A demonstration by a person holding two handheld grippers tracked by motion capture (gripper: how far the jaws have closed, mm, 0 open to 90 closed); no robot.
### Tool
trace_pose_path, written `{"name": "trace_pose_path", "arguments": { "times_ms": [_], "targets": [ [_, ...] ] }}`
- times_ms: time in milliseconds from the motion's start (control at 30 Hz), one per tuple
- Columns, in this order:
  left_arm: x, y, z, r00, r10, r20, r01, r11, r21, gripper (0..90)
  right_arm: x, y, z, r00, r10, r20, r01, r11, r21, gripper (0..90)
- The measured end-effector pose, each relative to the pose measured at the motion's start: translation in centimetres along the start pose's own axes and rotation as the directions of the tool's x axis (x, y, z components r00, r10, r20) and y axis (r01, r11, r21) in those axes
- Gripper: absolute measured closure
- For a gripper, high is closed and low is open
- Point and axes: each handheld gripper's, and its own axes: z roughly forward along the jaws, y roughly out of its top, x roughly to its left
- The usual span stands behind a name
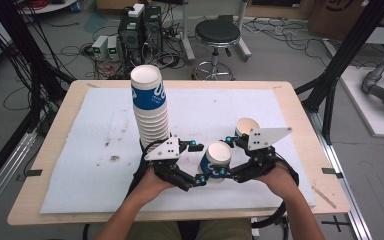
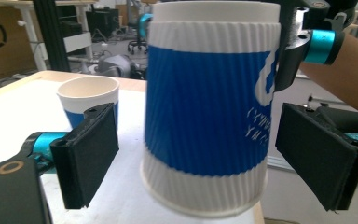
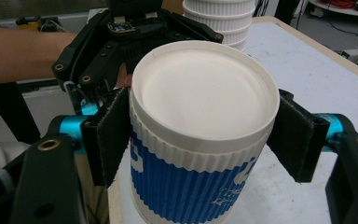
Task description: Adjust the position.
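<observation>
The right gripper's (image 3: 200, 140) fingers clamp an upright, mouth-up paper cup (image 3: 200, 140); left gripper's (image 2: 214, 154) fingers stand apart.

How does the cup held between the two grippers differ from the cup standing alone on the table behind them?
The gripped blue-and-white ribbed paper cup is held off the white mat, slightly tilted, with the right hand-held gripper shut on its rim. The lone blue-and-white paper cup stands upright on the mat, touched by neither gripper. Both share the same design and are open-topped.
</observation>
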Motion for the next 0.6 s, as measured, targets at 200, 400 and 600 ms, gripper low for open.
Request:
{"name": "trace_pose_path", "arguments": {
  "times_ms": [200, 400, 600],
  "targets": [
    [-0.1, 0.0, 0.5, 0.9999, 0.0, 0.016, 0.0, 0.9999, 0.015, 13.1, 0.1, 0.0, 0.4, 0.9998, 0.005, -0.02, -0.005, 1.0, -0.003, 27.5],
    [-0.3, 0.1, 0.9, 0.9998, 0.003, 0.02, -0.003, 0.9998, 0.019, 13.1, 0.1, 0.0, 0.6, 0.9993, 0.013, -0.034, -0.013, 1.0, -0.017, 27.5],
    [-0.1, -0.1, 1.2, 0.9997, -0.008, 0.024, 0.007, 0.9993, 0.037, 13.1, 0.1, -0.1, 0.7, 0.9991, 0.026, -0.034, -0.027, 0.999, -0.026, 27.6]
  ]
}}
